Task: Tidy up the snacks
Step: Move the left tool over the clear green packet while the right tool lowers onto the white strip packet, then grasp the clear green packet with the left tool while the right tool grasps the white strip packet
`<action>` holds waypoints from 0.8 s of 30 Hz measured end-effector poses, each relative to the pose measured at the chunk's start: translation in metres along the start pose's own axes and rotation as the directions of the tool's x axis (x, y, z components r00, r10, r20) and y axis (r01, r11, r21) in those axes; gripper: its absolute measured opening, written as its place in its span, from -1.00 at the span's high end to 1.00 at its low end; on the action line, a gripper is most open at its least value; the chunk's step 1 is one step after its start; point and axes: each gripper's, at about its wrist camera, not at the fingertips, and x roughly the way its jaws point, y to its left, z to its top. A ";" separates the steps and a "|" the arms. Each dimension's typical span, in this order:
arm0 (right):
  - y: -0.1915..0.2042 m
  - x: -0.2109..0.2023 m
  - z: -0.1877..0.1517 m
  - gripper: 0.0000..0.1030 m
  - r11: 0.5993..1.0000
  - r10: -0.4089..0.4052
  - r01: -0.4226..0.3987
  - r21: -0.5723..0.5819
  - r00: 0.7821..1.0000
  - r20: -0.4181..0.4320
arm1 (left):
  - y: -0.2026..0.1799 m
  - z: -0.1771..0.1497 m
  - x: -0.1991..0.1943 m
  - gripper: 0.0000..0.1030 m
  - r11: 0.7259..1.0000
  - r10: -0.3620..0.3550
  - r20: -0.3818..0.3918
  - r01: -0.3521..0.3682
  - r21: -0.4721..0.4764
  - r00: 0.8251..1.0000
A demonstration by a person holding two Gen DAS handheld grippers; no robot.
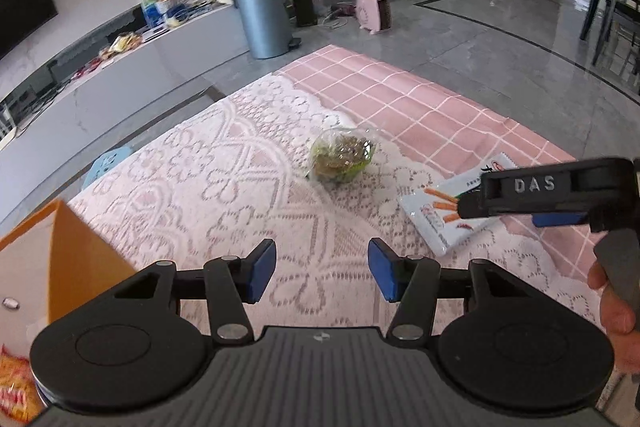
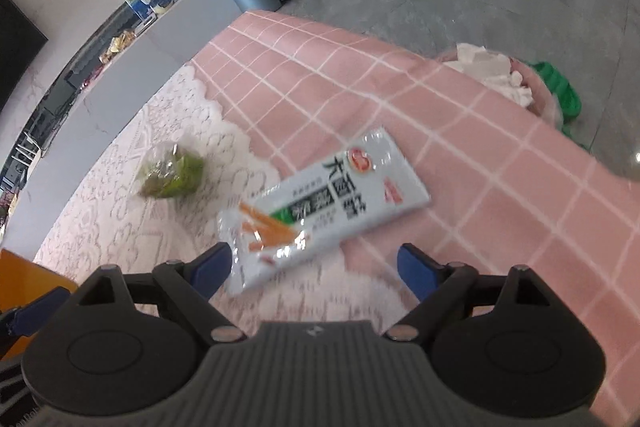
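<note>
two hand-held grippers hover over a bench [image 1: 420, 99] draped in pink checked cloth and white lace. the left hand-held gripper [image 1: 322, 273] is released, nothing between its pads. the right hand-held gripper [image 2: 314, 267] gapes wide just above a white snack packet [image 2: 320, 203]. a clear green-tinted snack bag [image 1: 340, 159] lies near, apart. an orange box [image 1: 60, 259] stands at left.

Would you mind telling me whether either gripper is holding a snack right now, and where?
Nothing is held: the left gripper and right gripper are both open and empty.
</note>
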 end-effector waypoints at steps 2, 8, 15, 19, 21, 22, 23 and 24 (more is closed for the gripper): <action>0.002 0.006 0.007 -0.71 1.000 0.011 -0.011 -0.004 1.000 0.009 | 0.000 0.003 0.008 -0.22 1.000 -0.008 0.007 0.008 0.013 1.000; 0.015 0.022 0.017 -0.53 0.996 0.065 -0.062 -0.057 0.997 0.038 | 0.000 0.016 0.030 -0.23 0.999 -0.012 0.054 0.009 0.053 0.998; 0.031 0.036 0.019 -0.38 0.974 0.116 -0.101 -0.200 0.991 0.066 | 0.008 0.029 0.038 -0.25 0.997 -0.012 0.098 0.004 0.079 0.995; 0.048 0.041 0.011 -0.35 0.936 0.127 -0.099 -0.338 0.990 0.061 | 0.016 0.030 0.038 -0.27 0.998 0.003 0.094 -0.010 0.065 0.996; 0.055 0.042 0.006 -0.31 0.914 0.092 -0.055 -0.403 0.993 0.072 | 0.017 0.030 0.040 -0.27 0.998 -0.004 0.089 -0.002 0.067 0.996; 0.058 0.043 0.003 -0.30 0.901 0.064 -0.022 -0.434 0.995 0.082 | 0.017 0.030 0.041 -0.29 0.997 -0.008 0.088 0.001 0.073 0.996; 0.059 0.043 0.001 -0.31 0.891 0.033 0.014 -0.454 0.995 0.095 | 0.016 0.030 0.042 -0.34 0.997 -0.010 0.087 0.003 0.081 0.996; 0.059 0.042 0.000 -0.31 0.882 0.005 0.047 -0.468 0.994 0.108 | 0.014 0.031 0.043 -0.36 0.996 -0.014 0.084 0.006 0.094 0.996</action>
